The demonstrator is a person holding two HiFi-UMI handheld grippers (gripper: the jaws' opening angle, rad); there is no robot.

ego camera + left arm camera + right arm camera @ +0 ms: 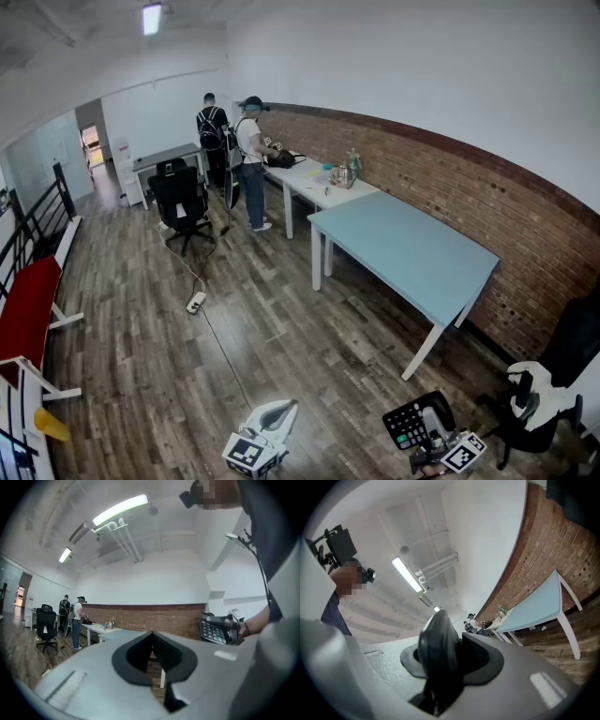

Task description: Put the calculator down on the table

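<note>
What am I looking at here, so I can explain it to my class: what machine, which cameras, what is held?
No robot here: a person carries a two-jaw tool in each hand. The wide room picture comes from a camera on the person's head; the other two come from cameras riding on the tools. The right tool grips a calculator, up in the air. The left tool is shut and empty. Ahead stands a bare blue table; the white table behind it holds small things, with two people beside it.
</note>
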